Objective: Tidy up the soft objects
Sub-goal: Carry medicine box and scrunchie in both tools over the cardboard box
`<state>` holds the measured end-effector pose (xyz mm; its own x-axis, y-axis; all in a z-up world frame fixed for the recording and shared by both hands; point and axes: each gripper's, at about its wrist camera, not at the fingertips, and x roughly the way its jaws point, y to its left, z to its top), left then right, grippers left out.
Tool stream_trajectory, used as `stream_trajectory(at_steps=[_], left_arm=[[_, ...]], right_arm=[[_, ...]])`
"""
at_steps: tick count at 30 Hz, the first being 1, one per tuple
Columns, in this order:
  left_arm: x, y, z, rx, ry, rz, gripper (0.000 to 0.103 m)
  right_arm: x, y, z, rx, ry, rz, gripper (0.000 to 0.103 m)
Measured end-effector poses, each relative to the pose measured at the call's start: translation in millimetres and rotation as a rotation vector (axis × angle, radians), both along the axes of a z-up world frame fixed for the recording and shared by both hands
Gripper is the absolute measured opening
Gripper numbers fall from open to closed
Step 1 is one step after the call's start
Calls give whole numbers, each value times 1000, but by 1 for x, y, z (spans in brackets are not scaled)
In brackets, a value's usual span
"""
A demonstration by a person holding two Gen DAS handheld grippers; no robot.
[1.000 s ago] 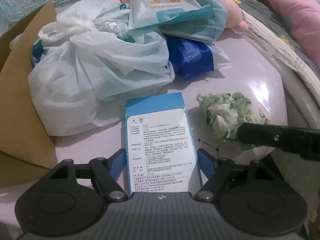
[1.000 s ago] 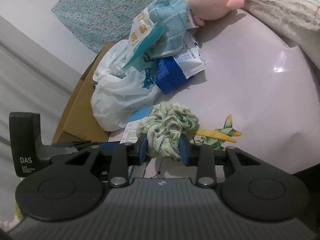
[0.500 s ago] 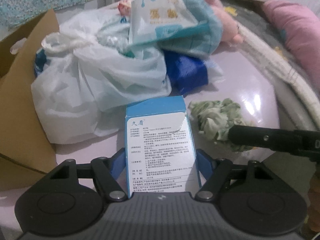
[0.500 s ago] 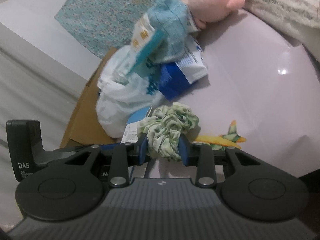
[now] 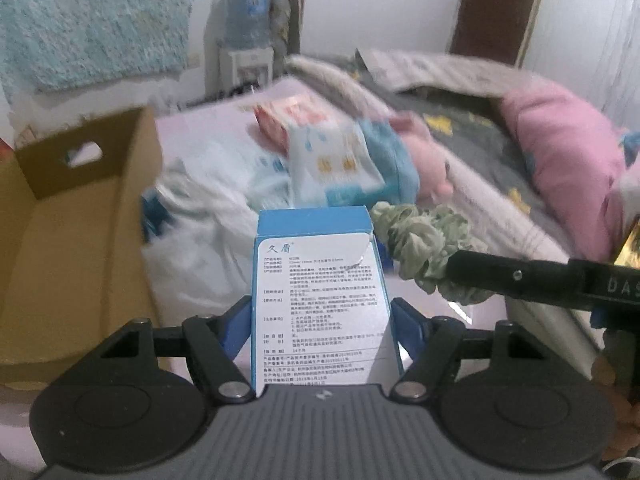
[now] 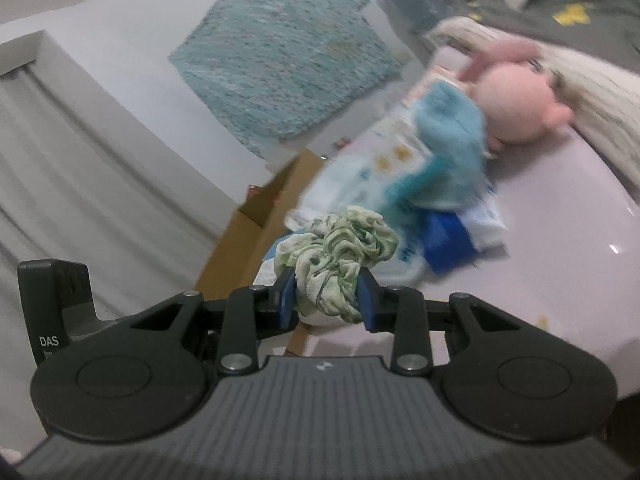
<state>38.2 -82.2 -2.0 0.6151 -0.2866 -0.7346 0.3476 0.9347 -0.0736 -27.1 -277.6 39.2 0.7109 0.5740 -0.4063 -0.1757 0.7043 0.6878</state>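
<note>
R gripper [image 6: 326, 300] clamped on soft, light scrunchie [image 6: 340, 256]; L gripper [image 5: 322, 320] pinching stiff box [image 5: 320, 292] sides, carton [image 5: 76, 240] at 9 o'clock.

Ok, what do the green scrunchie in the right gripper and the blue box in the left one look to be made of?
The scrunchie looks like thin woven fabric, matte, pale green print: it bunches in soft ruffles and squashes between the right gripper. The box in the left gripper looks like thin printed cardboard with a slight sheen: flat faces, crisp edges, a white label peeling at one corner.
</note>
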Motion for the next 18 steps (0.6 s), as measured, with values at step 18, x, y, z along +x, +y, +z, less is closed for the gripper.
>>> stream_trajectory(at_steps=[18], left_arm=[[79, 173, 76, 49, -133, 340, 74]], right_arm=[[157, 187, 90, -43, -25, 387, 31]])
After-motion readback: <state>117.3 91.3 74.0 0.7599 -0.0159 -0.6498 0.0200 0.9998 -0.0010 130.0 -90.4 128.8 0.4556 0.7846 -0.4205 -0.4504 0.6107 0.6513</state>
